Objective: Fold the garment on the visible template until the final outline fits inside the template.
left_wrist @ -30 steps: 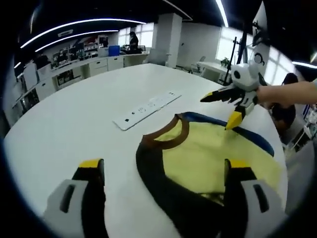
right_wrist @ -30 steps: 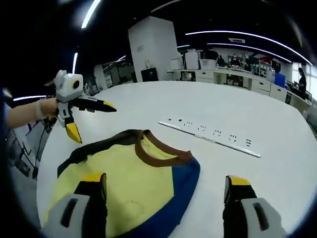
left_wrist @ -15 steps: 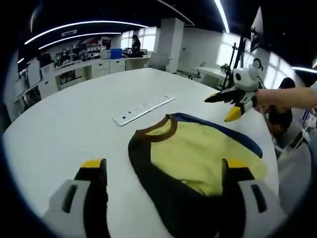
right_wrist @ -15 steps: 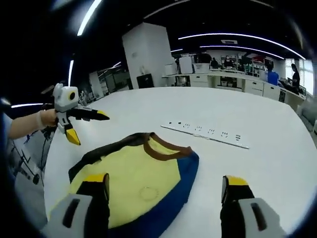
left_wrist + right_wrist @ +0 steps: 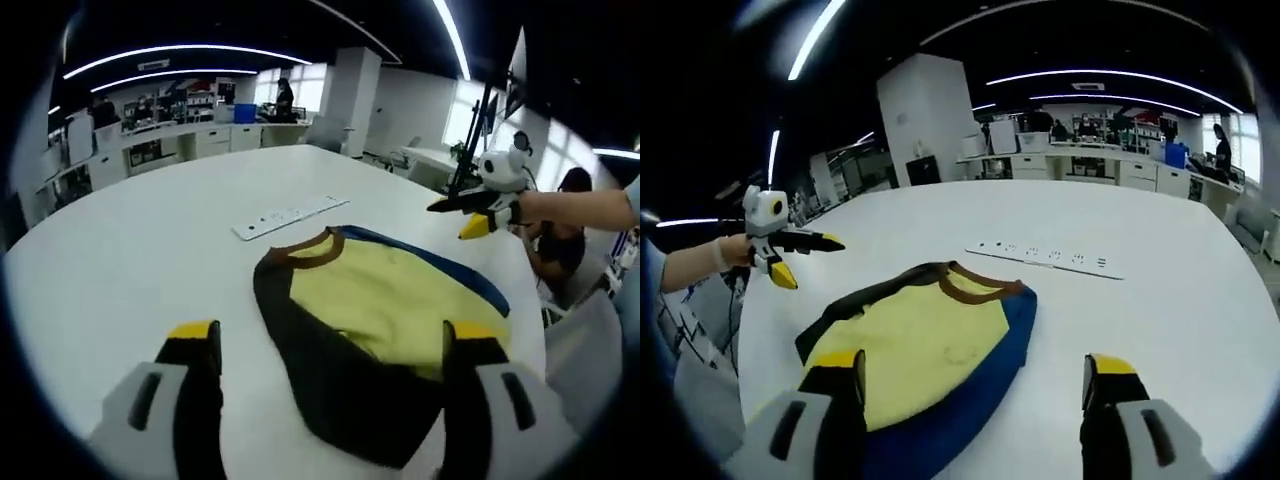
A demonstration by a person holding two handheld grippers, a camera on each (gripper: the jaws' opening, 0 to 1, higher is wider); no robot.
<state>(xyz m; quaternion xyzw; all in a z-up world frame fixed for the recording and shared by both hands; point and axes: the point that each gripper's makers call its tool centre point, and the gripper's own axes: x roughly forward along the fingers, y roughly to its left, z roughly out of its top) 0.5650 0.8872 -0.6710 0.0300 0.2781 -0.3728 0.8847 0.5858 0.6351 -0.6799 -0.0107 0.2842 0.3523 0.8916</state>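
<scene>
A folded garment (image 5: pixel 385 305) lies on the white table (image 5: pixel 120 260): yellow front, brown collar, a black side and a blue side. In the left gripper view my left gripper (image 5: pixel 330 340) hangs open above its near black edge, holding nothing. The right gripper (image 5: pixel 470 215), held by a hand, hovers open beyond the blue edge. In the right gripper view the same garment (image 5: pixel 925 345) lies ahead, with my right gripper (image 5: pixel 972 365) open over its blue edge. There the left gripper (image 5: pixel 810 262) floats open in the air to the left, clear of the cloth.
A long white strip with small marks (image 5: pixel 290 213) lies on the table past the collar, also in the right gripper view (image 5: pixel 1045 260). A seated person (image 5: pixel 570 215) is past the table's edge. Office desks and shelves stand far behind.
Both views have drawn back and upward, so the garment looks smaller and sits further from the jaws. Both grippers have stayed open. The garment's fold looks the same.
</scene>
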